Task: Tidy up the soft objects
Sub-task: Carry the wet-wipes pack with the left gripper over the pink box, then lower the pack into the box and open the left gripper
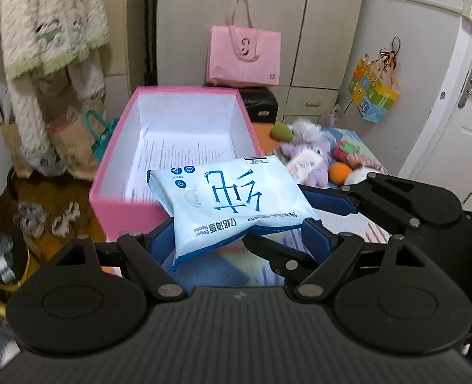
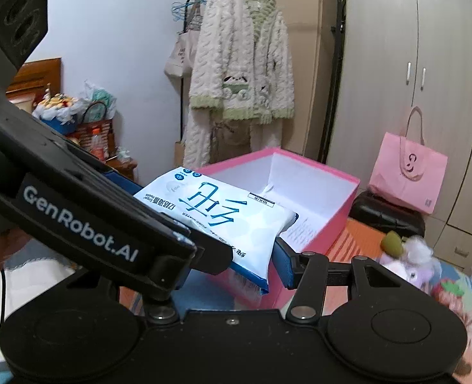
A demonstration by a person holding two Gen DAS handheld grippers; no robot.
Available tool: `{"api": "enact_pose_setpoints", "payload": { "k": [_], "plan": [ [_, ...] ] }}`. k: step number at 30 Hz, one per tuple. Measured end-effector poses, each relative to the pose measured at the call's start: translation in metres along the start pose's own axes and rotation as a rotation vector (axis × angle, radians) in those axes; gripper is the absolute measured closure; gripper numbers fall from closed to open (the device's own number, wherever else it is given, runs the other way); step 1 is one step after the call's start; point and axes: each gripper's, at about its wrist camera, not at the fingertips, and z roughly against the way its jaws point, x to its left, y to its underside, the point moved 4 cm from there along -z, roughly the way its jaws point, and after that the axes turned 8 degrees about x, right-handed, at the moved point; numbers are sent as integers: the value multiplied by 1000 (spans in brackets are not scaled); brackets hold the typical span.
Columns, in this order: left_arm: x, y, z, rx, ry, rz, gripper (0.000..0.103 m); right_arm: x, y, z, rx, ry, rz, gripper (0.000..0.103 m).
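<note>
Slippage threatens: left tongs (image 1: 239, 236) pinch only the wipes pack's (image 1: 232, 201) edge over the box (image 1: 114, 160) rim, right tongs (image 2: 277, 256) spread.

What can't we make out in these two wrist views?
- Wipes pack: its rear edge, left view, hidden by the left gripper.
- Pink box: near floor, both views, covered by the pack.
- Plush toys: right view, blurred, partly cut off by the right gripper.
- Right gripper's grip: its left finger is hidden by the left gripper's body.
</note>
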Motion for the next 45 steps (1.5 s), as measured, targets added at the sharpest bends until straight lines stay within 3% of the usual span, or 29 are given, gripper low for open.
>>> {"api": "enact_pose_setpoints", "payload": {
  "k": [6,12,21,28,37,41,45],
  "plan": [
    [16,-49,-17,-28,-4,-44,20,-25,-37,-28,-31,42,-2,44],
    [37,-89,-70,24,-4,-60,20,-56,-60,-78,-6,52,-8,44],
    [75,-116,-160,185,50,40,22,-99,-67,-162,180,20,-40,46],
    [87,-120,-193,286,84,84,22,-114,-70,-192,309,-22,-22,46],
    [94,-119,-203,315,86,110,21,-114,-72,-203,360,9,47,46],
    [96,-120,-184,253,34,75,20,-108,-74,-199,374,21,77,43],
    [99,-120,-156,185,39,50,20,-105,-76,-186,355,-8,75,40]
  ]
}}
